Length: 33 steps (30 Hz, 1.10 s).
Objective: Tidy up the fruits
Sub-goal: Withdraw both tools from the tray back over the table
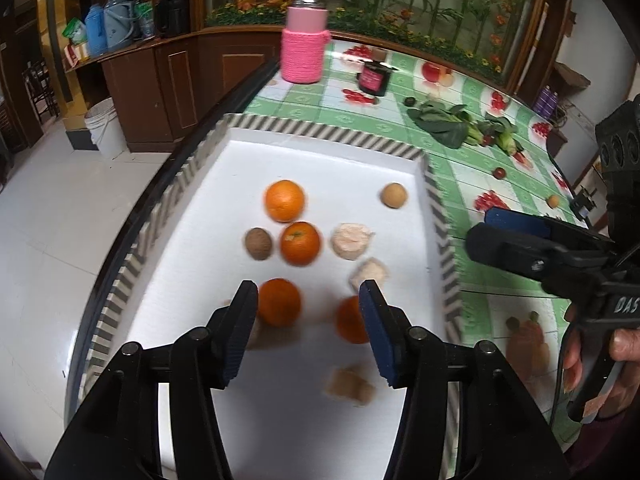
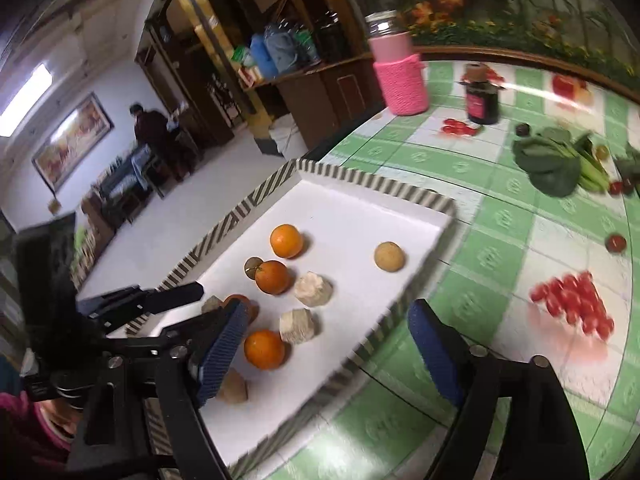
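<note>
A white tray [image 1: 312, 152] with a striped rim is sitting on the green checked tablecloth [image 1: 472, 184], and the fruit is lying inside it. Four oranges are resting on its floor: one toward the far side [image 1: 285, 201], one just in front of it [image 1: 300, 243], and two nearer the camera [image 1: 279, 302] [image 1: 350, 325]. A brown round fruit [image 1: 258, 243] is sitting just beside the second orange, a tan round fruit [image 1: 394, 195] is lying well apart near the right wall, and several pale peeled pieces [image 1: 352, 241] are scattered among the oranges.

The left gripper [image 1: 308, 296] is hovering over the near part of the tray with its blue pads spread wide, holding nothing; the two near oranges are showing just behind its fingers [image 1: 244, 320], and whether they are touching is hard to tell through the blur. The right gripper [image 2: 326, 344] is also gaping wide and empty, with one finger over the tray and the other over the tablecloth beyond the tray's rim.

The left wrist view is showing the right gripper from the side, gripped in a hand [image 1: 600, 364] at the tray's right edge. The right wrist view is showing the left gripper [image 2: 160, 300] reaching in over the tray's left rim, plus a room with a person [image 2: 150, 128] standing in the background. Both views are taking in a pink knitted jar [image 1: 304, 40], a dark jar [image 1: 374, 78] and leafy greens [image 1: 444, 122] on the tablecloth beyond the tray.
</note>
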Available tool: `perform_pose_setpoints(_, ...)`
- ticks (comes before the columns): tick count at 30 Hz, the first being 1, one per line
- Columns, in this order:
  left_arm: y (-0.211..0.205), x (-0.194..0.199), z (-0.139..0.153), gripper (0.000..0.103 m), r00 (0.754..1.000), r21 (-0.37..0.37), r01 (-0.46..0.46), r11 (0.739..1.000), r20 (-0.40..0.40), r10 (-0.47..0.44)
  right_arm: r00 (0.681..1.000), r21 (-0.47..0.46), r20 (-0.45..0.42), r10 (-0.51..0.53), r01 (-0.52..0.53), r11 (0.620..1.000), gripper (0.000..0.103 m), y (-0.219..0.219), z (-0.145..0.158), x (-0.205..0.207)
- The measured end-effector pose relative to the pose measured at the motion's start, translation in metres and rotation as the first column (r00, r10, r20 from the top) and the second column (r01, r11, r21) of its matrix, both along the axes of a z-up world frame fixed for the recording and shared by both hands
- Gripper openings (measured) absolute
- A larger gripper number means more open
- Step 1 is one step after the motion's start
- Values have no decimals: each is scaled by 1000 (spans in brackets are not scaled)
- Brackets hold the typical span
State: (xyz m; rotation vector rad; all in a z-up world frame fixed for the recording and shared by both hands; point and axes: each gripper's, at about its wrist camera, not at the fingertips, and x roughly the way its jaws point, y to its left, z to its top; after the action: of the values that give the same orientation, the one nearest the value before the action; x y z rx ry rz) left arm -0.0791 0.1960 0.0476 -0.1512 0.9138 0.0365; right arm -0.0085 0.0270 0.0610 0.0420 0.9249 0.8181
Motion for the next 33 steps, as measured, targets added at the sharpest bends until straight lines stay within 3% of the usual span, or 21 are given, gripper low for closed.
perform_pose_setpoints(10, -55, 8, 8, 51, 995, 13, 104, 994, -4, -104, 990, 49, -40, -134, 136, 990, 94, -87, 0, 1)
perform_pose_setpoints(16, -92, 23, 14, 51, 982, 5, 190, 982, -16, -190, 977, 29, -26, -210, 211, 977, 94, -134, 1, 3)
perform_pose_setpoints(22, -128, 51, 17, 51, 959, -5, 280, 960, -36, -280, 961, -52, 20, -276, 276, 960, 94, -172, -2, 14)
perform_pose_setpoints(29, -166, 94, 19, 51, 939, 14, 340, 940, -54, -338, 909, -149, 147, -391, 411, 899, 94, -231, 1, 36)
perform_pose_setpoints(33, -183, 115, 18, 51, 928, 28, 370, 928, -56, -368, 879, -201, 149, -453, 476, 856, 94, -263, -12, 54)
